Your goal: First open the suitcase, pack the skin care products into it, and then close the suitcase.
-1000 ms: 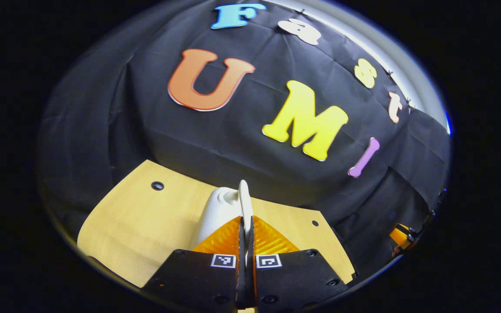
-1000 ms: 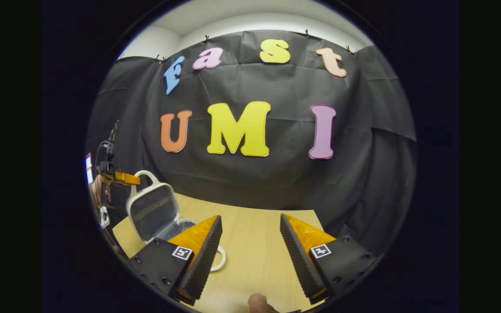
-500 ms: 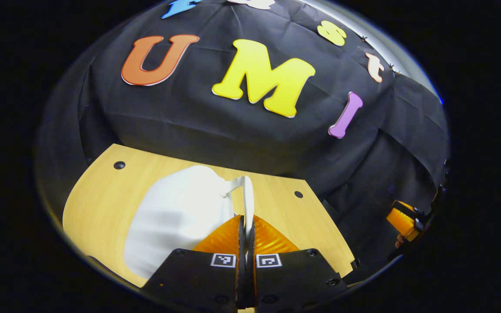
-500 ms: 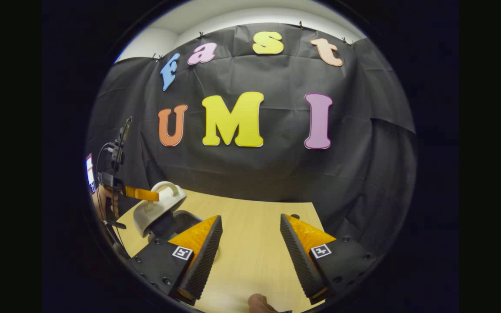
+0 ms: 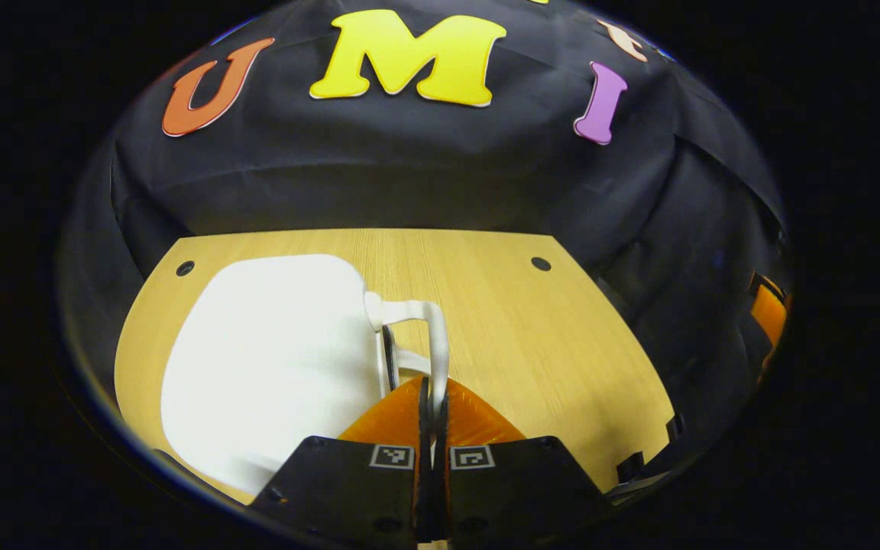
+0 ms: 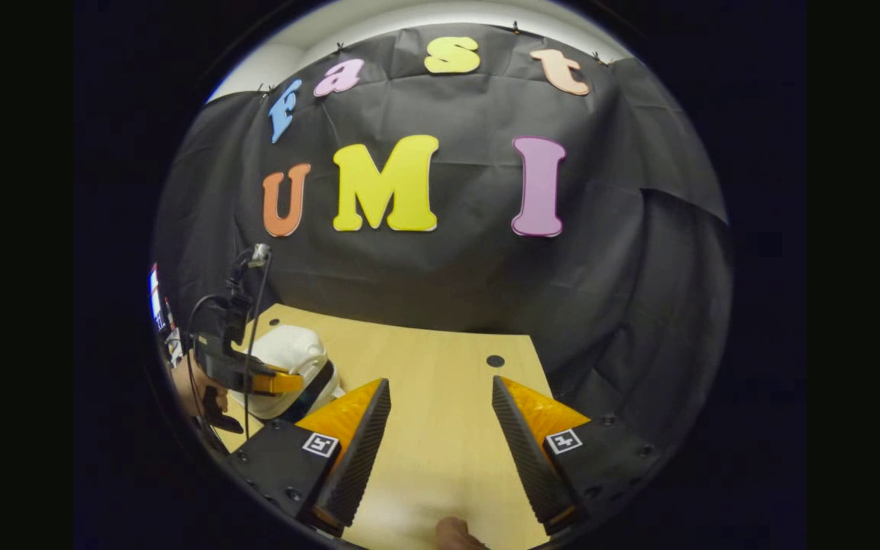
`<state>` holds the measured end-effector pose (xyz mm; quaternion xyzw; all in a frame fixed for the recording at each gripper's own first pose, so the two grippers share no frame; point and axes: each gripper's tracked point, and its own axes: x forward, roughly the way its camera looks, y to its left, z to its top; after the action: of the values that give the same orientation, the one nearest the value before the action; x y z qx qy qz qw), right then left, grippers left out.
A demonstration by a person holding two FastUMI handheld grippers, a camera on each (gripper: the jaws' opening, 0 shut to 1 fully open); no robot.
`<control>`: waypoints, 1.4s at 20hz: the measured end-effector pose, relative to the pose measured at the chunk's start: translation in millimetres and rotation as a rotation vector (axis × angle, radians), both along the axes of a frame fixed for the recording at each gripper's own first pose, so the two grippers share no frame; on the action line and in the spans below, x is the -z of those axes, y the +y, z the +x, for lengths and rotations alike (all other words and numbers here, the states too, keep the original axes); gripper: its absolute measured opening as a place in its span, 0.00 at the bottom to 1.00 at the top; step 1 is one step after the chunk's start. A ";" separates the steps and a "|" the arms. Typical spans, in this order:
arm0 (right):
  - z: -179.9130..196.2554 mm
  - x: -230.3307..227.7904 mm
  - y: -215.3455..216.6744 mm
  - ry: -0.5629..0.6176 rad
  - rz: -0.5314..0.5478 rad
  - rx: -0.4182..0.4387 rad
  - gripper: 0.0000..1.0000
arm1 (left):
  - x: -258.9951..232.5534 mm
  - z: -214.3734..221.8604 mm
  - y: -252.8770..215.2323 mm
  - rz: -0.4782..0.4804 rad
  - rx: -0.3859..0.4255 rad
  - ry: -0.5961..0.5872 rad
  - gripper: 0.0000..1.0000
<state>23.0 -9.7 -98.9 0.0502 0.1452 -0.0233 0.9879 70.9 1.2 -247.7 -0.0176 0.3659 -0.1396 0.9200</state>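
In the left gripper view, the left hand-held gripper (image 5: 434, 397) is seen clamped tight on the thin white handle (image 5: 437, 344) of the suitcase (image 5: 272, 367), both fingers pressed flat against the loop. A second ago the lid was held upright by this handle; half a second ago it was tipping over; now the smooth, rounded white shell is laid nearly flat on the counter (image 5: 532, 344). A dark slit is left at the seam (image 5: 387, 355) beside the handle, so the lid is judged to be down but perhaps not fully seated. The closing step is therefore taken to be almost finished. The shell looks like hard, glossy plastic with soft corners; the counter is pale wood grain with small dark holes near its far corners.

In the right gripper view, the right hand-held gripper (image 6: 440, 451) is held wide apart with nothing between its fingers, poised above bare counter (image 6: 440, 428). Its ribbed, wedge-shaped pads (image 6: 356, 451) are plainly shown. At the far left the suitcase (image 6: 287, 359) is seen lying low, where earlier its grey-lined inside was exposed. The left hand-held gripper (image 6: 276, 382) rests against it, carried by a hand (image 6: 199, 389) with a cable trailing above. No skin care products can be made out on the counter.
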 end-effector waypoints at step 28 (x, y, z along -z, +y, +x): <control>20.1 -72.7 27.5 -0.154 -0.029 0.093 0.80 | -186.3 -43.9 47.7 0.035 -0.215 -0.421 0.97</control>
<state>43.1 17.8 -26.1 0.0440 0.0661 -0.0673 0.9946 27.0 49.0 -61.4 -0.0109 0.1641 -0.0351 0.9858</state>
